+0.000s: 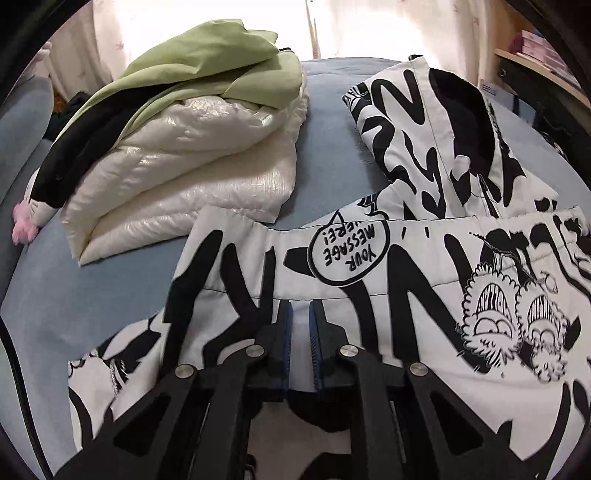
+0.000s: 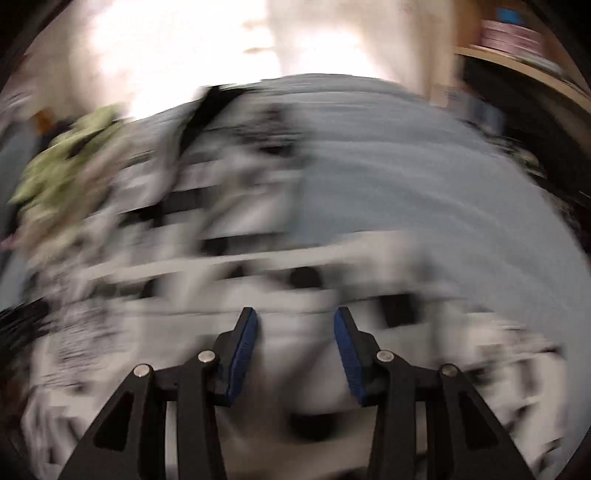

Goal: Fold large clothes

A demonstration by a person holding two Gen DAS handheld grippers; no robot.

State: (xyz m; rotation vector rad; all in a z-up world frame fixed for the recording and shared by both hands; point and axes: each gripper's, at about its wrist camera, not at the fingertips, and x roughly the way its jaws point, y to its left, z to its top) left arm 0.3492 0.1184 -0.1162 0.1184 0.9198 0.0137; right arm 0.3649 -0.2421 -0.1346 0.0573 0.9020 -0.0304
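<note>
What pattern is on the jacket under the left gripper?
White jacket with bold black graffiti-style lettering and cartoons; clearest in the left wrist view.

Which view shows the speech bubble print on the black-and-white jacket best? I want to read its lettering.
The left wrist view: the speech bubble is sharp there on the black-and-white jacket, its lettering upside down. The right wrist view is motion-blurred; the bubble cannot be made out.

Blue bedsheet [image 1: 325, 122], wooden shelf [image 1: 532, 70] with pink boxes [image 1: 535, 44], pale curtain [image 1: 155, 18]
</note>
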